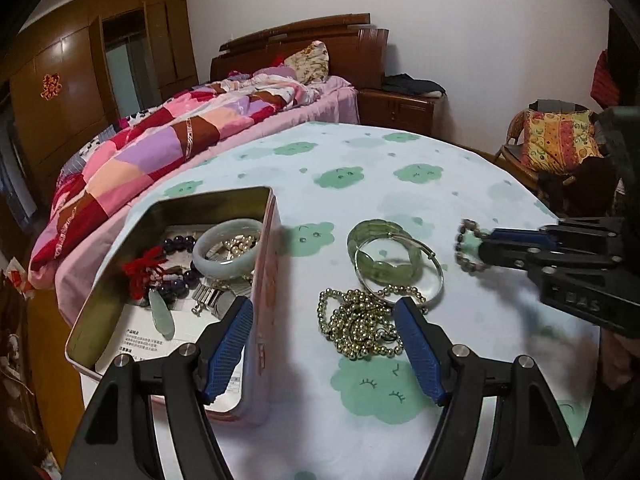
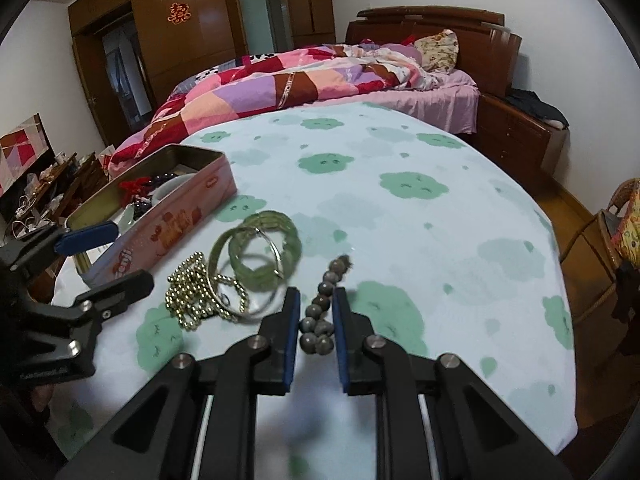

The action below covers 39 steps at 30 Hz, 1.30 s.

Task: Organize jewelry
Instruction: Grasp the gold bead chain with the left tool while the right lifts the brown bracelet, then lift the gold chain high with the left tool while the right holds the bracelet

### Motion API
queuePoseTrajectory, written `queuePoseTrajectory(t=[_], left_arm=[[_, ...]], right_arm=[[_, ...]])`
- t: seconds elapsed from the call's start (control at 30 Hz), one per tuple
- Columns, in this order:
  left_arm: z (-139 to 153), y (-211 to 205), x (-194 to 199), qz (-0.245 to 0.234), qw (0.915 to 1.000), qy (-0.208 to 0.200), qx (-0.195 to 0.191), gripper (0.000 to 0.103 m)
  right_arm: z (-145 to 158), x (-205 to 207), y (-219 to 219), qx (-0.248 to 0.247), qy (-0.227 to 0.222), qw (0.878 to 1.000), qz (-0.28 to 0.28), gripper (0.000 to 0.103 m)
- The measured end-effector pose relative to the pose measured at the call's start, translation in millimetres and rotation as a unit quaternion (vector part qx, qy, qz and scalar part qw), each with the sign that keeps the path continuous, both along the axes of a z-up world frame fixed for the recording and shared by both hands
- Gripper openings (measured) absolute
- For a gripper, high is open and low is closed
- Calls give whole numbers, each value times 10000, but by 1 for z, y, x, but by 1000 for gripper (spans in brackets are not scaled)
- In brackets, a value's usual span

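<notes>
Right wrist view: right gripper (image 2: 316, 308) narrowed onto a grey-brown bead bracelet (image 2: 320, 320), round dull beads in a loop, pinched between the blue pads and lifted just over the cloud-print tablecloth (image 2: 440, 240). Left wrist view: same bracelet dangling from the pad tips at far right, slightly blurred. Left gripper (image 1: 324, 312) spread wide, holding nothing, one finger over the tin's open end, the other over the heap beside it. On the cloth: a green stone bangle (image 1: 384, 248) under a thin silver bangle (image 1: 404, 276), touching a tangled gold bead chain (image 1: 356, 324). Just left, a pink tin box (image 1: 264, 280), lid off, containing a pale jade bangle (image 1: 226, 254), dark purple beads (image 1: 180, 240), red tassel cord (image 1: 144, 268), a pale jade pendant (image 1: 162, 316).
</notes>
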<state>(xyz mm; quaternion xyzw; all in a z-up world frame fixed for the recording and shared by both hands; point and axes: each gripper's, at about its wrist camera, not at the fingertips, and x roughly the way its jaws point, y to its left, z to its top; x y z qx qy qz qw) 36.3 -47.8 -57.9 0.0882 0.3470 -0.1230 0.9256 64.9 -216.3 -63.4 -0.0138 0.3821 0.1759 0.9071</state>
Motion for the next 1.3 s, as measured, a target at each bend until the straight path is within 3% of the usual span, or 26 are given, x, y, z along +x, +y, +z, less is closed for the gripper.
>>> queuePoseTrajectory(t=[0.3,0.43,0.5,0.53,0.6,0.67,0.77,0.97,1.1,1.2,1.27,1.3], left_arm=[[-15,-22,5,-262,9991,273,193,73],[-28,-25,13,-239,9980,480,321,58],[-30,-29,14,-292,9975,505,403,57],[-30,-29,13,-266,9974,486,459,52],[-31,-26,13,-232,9973,456,536,30],[-27,-18,13,-226,9977,467,445,0],[-16,-7,6,-280,9984,485,81,0],[3,-11,-7,-440,9989,114,-55,0],[-4,-23,-2,-530,9980,336,85,1],[-15,-29,2,-588,9967,543,159,12],[-20,-29,4,-567,9961,657,133,27],[-20,-29,4,-558,9964,622,139,28]], right_arm=[[-14,-18,1,2,38,9998,204,19],[-14,-19,1,46,7,9997,233,19],[-13,-20,0,75,-7,9997,222,19],[-13,-20,-1,93,-20,9997,218,19],[-11,-21,-1,118,-51,9997,209,19],[-8,-22,-2,158,-102,9996,194,19],[-3,-23,-2,193,-175,9995,180,19],[-1,-23,0,187,-197,9995,164,19],[-3,-23,0,192,-177,9995,173,19],[-4,-23,-1,197,-170,9995,157,19],[-4,-22,-1,201,-157,9996,146,19],[-5,-21,-2,206,-151,9996,142,19]])
